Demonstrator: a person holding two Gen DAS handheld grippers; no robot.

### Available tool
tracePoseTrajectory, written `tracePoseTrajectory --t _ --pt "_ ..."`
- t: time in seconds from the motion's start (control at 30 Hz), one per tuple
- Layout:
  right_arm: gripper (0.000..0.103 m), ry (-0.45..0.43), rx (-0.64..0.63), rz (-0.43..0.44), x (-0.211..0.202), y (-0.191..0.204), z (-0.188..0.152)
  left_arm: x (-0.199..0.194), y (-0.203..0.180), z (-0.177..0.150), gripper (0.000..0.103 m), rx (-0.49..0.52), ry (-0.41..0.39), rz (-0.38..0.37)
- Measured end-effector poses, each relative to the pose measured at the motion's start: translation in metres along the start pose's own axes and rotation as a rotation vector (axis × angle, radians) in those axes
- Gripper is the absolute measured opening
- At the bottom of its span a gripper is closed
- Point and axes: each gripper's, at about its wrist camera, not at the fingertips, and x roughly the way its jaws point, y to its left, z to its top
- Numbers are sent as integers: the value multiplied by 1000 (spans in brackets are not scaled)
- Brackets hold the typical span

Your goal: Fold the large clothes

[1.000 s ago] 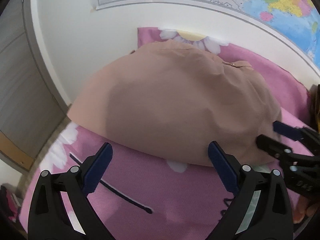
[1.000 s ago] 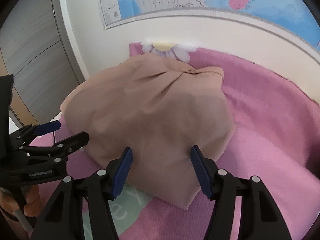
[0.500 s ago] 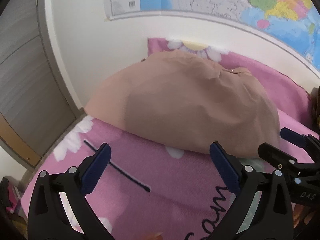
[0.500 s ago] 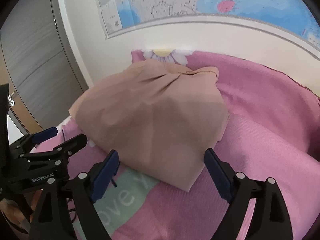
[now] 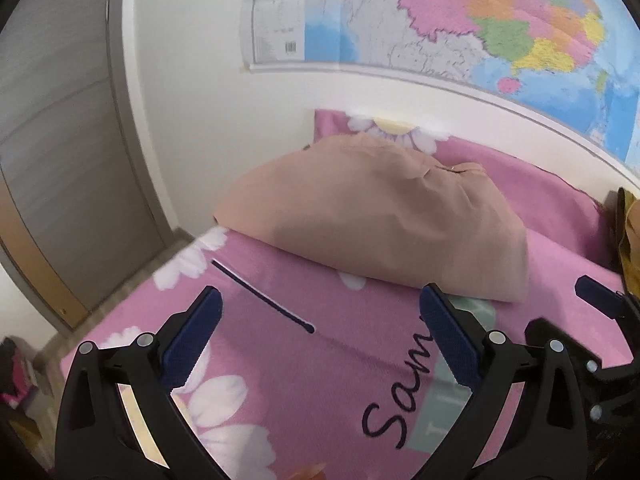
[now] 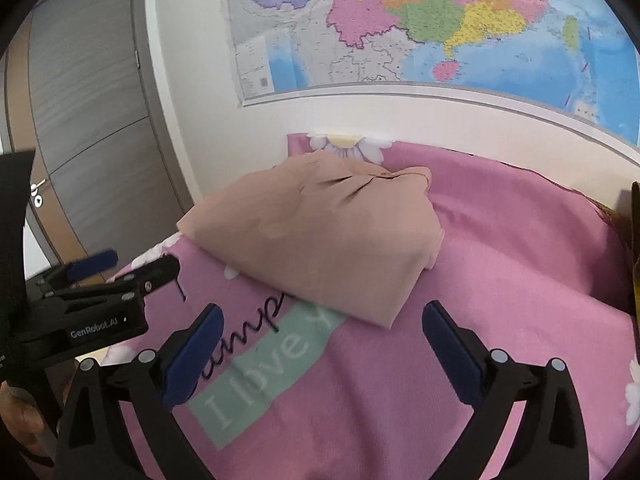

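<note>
On the pink bed [image 6: 520, 280], folded tan garment [image 6: 320, 248] at twelve o'clock of both grippers, left gripper [image 5: 320, 336] fingers spread, empty, right gripper [image 6: 320, 340] fingers opening, nothing between them.

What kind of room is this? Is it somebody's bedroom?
Most likely a bedroom. A bed with a pink daisy blanket stands against the wall, a big colourful map hangs above it, and a grey door is at the left. A folded tan garment lies on the blanket.

Left gripper [image 5: 320, 320] jaws wide, empty; right gripper [image 6: 320, 328] jaws opening, empty
</note>
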Motion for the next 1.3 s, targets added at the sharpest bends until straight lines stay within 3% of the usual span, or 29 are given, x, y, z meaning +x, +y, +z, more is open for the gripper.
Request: tracePoseTrajectory --t 0.8,1.3 --pt "97 -52 31 -8 -50 8 -18 -58 -1 -24 98 3 -53 40" --pt "97 -69 -26 -1 -68 26 -29 -74 5 -35 98 -11 -56 72"
